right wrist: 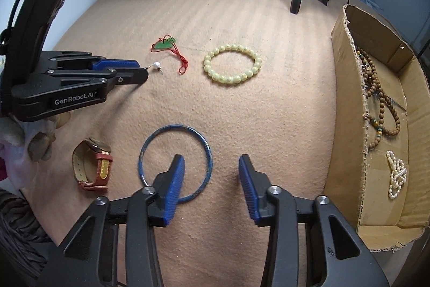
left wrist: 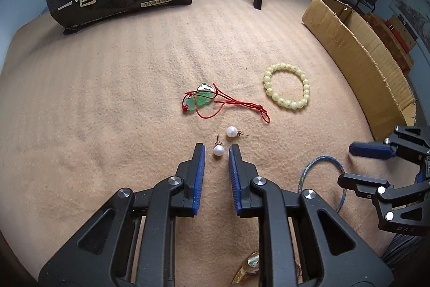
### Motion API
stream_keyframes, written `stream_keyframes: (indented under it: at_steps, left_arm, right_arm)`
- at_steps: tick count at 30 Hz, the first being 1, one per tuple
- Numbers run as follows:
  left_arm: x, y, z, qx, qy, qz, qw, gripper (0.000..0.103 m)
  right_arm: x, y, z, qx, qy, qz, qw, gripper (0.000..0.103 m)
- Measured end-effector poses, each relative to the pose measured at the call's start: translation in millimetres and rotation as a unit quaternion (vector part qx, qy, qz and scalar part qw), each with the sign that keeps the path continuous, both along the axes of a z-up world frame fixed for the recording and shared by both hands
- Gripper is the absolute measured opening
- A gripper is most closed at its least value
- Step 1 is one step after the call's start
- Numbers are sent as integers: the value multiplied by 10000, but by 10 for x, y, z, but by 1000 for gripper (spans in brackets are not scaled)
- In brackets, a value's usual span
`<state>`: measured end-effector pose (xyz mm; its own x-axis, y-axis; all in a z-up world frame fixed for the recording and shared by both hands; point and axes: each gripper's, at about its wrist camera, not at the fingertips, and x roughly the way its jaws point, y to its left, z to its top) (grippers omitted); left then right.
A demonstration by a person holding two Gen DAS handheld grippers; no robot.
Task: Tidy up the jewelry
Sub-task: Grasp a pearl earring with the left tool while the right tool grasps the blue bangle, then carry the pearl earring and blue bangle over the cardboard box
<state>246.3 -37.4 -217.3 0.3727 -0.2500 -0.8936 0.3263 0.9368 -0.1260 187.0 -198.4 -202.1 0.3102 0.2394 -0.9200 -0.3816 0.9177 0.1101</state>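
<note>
Left wrist view: my left gripper (left wrist: 217, 152) is spread around the nearer pearl earring (left wrist: 218, 149) mid-blanket (left wrist: 94, 98); next I pinch it, gently. My right gripper (right wrist: 211, 166) hangs spread over the blue bangle (right wrist: 175, 162)

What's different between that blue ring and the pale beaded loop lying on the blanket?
The blue bangle is one thin, solid hoop; the yellow-green bracelet is a string of round beads. The bangle is dark blue, the bracelet pale. The bangle lies right at the open right gripper, with one finger over it; the bracelet lies farther off, with no gripper near it. Both lie flat on the blanket, outside the cardboard box.
</note>
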Motion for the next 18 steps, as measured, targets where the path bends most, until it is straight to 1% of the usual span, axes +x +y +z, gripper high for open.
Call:
stream_keyframes:
  at_steps: [1,3,6,10,12,14,18]
  left_arm:
    - [-3,-4,1,6,-1,-9,10000,17]
    - [11,-17,-14,33,-8,-28,10000,13]
    - [17,-25,-34,69,-9,-34,10000,8]
    - [22,-12,-42,56,-3,3,10000,7]
    - [20,-12,-42,60,-10,11,10000,7]
    - [6,-2,-35,64,-20,22,10000,6]
    - [-18,24,-2,64,-49,60,9999,6]
  right_arm:
    - [14,2,-11,3,17,5,10000,31]
    - [9,13,-29,-7,37,15,10000,31]
    - [8,26,-54,-38,61,26,10000,30]
    - [-6,49,-117,-151,82,58,9998,27]
    - [-15,54,-124,-168,69,61,9998,23]
    - [-14,58,-119,-122,83,59,9999,8]
    - [25,63,-121,-2,88,2,10000,3]
